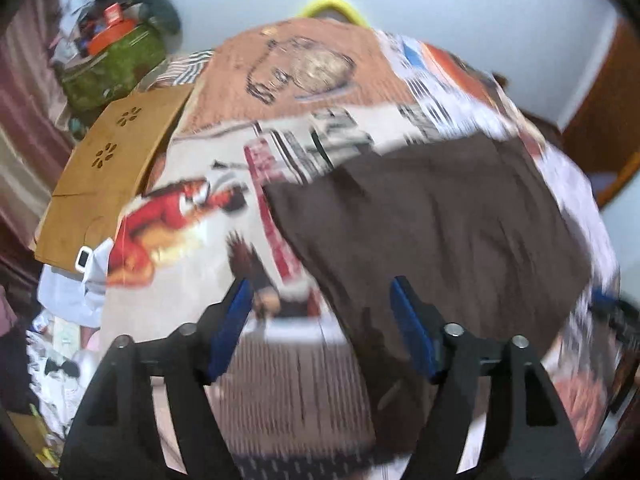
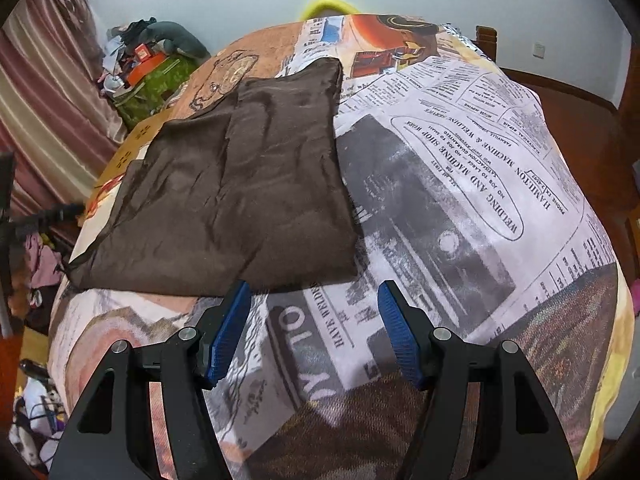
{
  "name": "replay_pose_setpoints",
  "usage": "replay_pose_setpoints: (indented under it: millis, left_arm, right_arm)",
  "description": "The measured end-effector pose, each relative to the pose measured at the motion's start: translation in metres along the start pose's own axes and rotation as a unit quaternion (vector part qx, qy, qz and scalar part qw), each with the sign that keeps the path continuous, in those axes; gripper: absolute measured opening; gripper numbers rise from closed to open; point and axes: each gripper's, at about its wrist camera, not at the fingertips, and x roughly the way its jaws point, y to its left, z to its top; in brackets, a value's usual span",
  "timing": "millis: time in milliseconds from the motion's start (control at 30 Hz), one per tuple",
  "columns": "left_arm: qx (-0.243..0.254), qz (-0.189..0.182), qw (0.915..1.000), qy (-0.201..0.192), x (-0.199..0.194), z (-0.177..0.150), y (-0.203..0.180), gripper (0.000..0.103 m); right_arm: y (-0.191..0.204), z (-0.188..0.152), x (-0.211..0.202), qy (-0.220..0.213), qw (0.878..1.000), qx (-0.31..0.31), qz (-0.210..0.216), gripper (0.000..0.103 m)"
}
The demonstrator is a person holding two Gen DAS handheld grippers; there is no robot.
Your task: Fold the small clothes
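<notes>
Bed [image 2: 500, 208]: covered by a newspaper-print spread; soft and rounded, so any drag across it is likely to pull the cover into ridges under the work.
Brown garment [image 2: 240, 200]: lies flat on the bed, partly folded, an upper layer over a wider lower one; its near hem sits just ahead of the right fingers, and its left edge runs close to the side of the bed.
Risk, garment: thin, slack cloth; a pinch on the top layer alone would probably peel the fold open, and a pull toward the left could slide it off the edge.
Cardboard sheet [image 1: 108, 172]: rests at the bed's left margin, near the garment's far corner; could snag a swept fold.
Left gripper [image 1: 320, 316]: fingers spread, holding nothing; hovers over the garment's near left corner. This view is motion-blurred, so exact contact cannot be told.
Right gripper [image 2: 314, 316]: fingers spread, empty, just short of the near hem.
Risk, grasp: uneven pinches by the two grippers would likely skew the next crease.
</notes>
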Motion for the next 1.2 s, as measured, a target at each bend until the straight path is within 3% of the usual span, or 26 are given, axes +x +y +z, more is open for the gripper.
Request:
replay_pose_setpoints:
  millis: [67,233,333,433,533,567,633,667,800,833,900,1000,1200]
  left_arm:
    - [-0.011,-0.025,0.9996,-0.005,0.015,0.022,0.008,0.076]
    - [0.016,-0.052,0.9985,0.006,0.068,0.062,0.003,0.079]
    - [0.027,-0.081,0.9956,0.041,0.102,0.072,-0.009,0.080]
    - [0.023,-0.079,0.9929,0.087,0.137,0.079,-0.017,0.084]
    - [0.028,-0.096,0.9921,0.075,0.142,0.084,-0.018,0.084]
    - [0.032,-0.098,0.9920,0.072,0.142,0.083,-0.018,0.082]
    - [0.044,-0.111,0.9911,0.060,0.138,0.079,-0.022,0.061]
    - [0.051,-0.109,0.9913,0.054,0.135,0.077,-0.025,0.056]
    - [0.062,-0.084,0.9933,0.049,0.128,0.072,-0.030,0.032]
    - [0.056,-0.079,0.9939,0.053,0.125,0.073,-0.028,0.021]
    - [0.045,-0.082,0.9938,0.061,0.123,0.074,-0.022,0.011]
    - [0.049,-0.069,0.9942,0.067,0.114,0.070,-0.018,0.010]
    - [0.056,-0.030,0.9942,0.086,0.093,0.042,-0.013,0.009]
  right_arm:
    - [-0.002,0.001,0.002,0.001,1.000,0.007,0.002,0.062]
    - [-0.007,0.003,0.007,0.010,1.000,0.024,0.010,0.062]
    - [-0.010,0.002,0.009,0.016,0.999,0.027,0.010,0.062]
    - [-0.012,0.001,0.009,0.017,0.999,0.033,0.014,0.062]
    - [-0.012,0.001,0.008,0.017,0.999,0.038,0.018,0.062]
    - [-0.012,0.001,0.008,0.019,0.999,0.044,0.019,0.062]
    - [-0.011,0.002,0.008,0.018,0.998,0.046,0.026,0.062]
    - [-0.011,0.003,0.009,0.018,0.998,0.046,0.030,0.062]
    - [-0.009,0.007,0.013,0.016,0.997,0.056,0.049,0.062]
    - [-0.009,0.008,0.015,0.015,0.997,0.056,0.050,0.057]
    - [-0.007,0.010,0.018,0.017,0.997,0.052,0.053,0.045]
    - [-0.004,0.018,0.026,0.026,0.998,0.020,0.047,0.022]
    - [0.005,0.049,0.035,0.016,0.998,-0.055,0.005,0.018]
